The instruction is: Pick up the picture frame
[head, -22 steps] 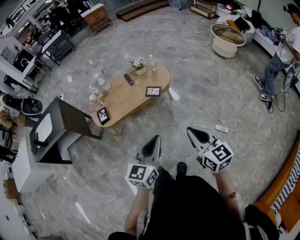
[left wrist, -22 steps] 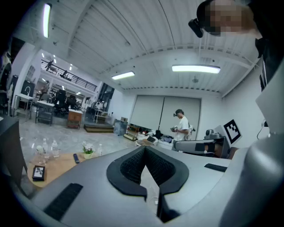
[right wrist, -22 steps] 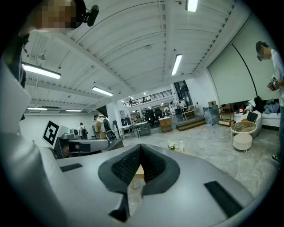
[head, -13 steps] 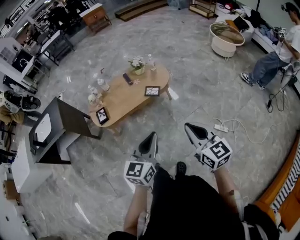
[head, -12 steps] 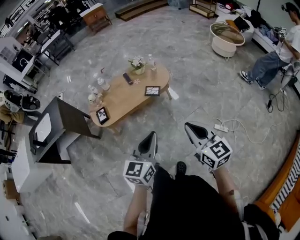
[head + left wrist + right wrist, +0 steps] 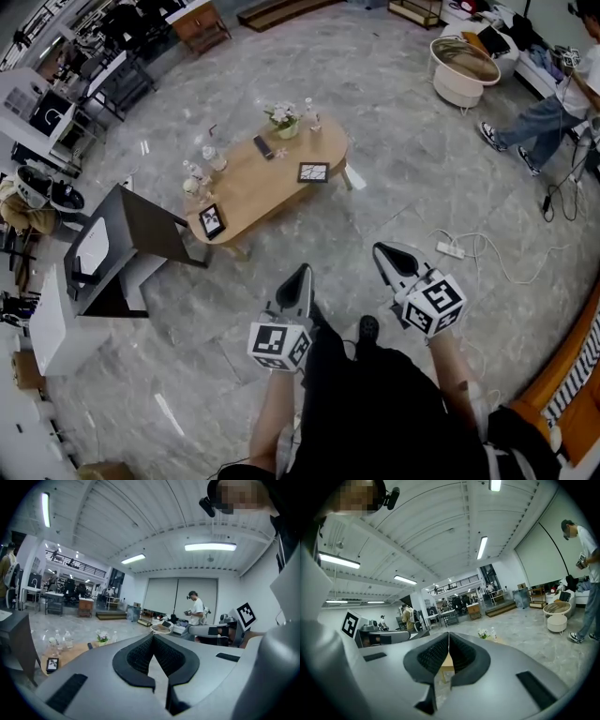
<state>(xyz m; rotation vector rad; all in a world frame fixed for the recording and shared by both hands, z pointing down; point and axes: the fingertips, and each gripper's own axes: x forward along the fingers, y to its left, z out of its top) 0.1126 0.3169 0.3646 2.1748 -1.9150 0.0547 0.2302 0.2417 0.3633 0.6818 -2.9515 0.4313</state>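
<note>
One picture frame (image 6: 312, 172) on table (image 6: 251, 190) — well beyond right gripper (image 6: 381, 250).

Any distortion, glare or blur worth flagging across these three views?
Head view: heavy fisheye curvature, sharp, light streaks glaring on the marble floor. Left gripper view: dark vignetted corners, ceiling light blown out. Right gripper view: same vignette, no motion blur.
</note>
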